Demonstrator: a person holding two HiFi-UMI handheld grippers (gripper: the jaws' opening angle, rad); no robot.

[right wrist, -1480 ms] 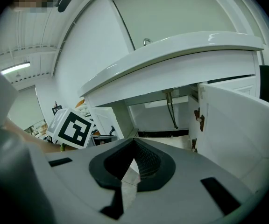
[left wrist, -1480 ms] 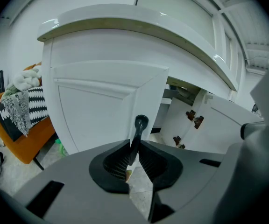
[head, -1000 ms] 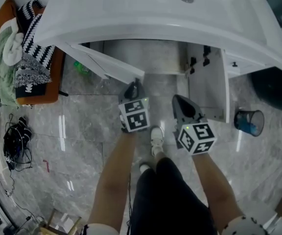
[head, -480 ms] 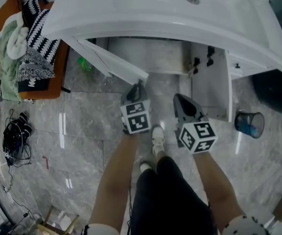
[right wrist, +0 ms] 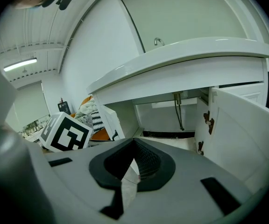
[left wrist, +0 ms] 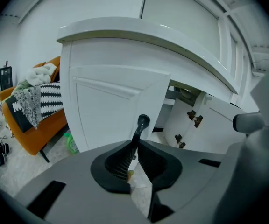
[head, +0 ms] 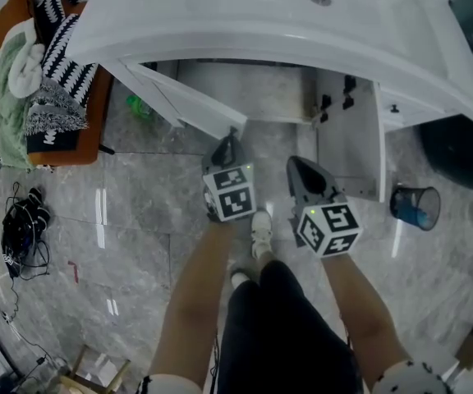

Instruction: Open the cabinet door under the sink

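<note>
Under the white sink the cabinet stands with both doors swung out. The left door carries a black handle at its free edge. My left gripper is at that edge; in the left gripper view its jaws have just been closing and are shut on the handle, which runs down between the pads. The right door hangs open to the right. My right gripper hovers beside it, shut on nothing.
An orange chair piled with clothes stands left of the cabinet, with a green bottle on the floor next to it. A blue bin sits at the right and cables at the far left. A drain pipe hangs inside the cabinet.
</note>
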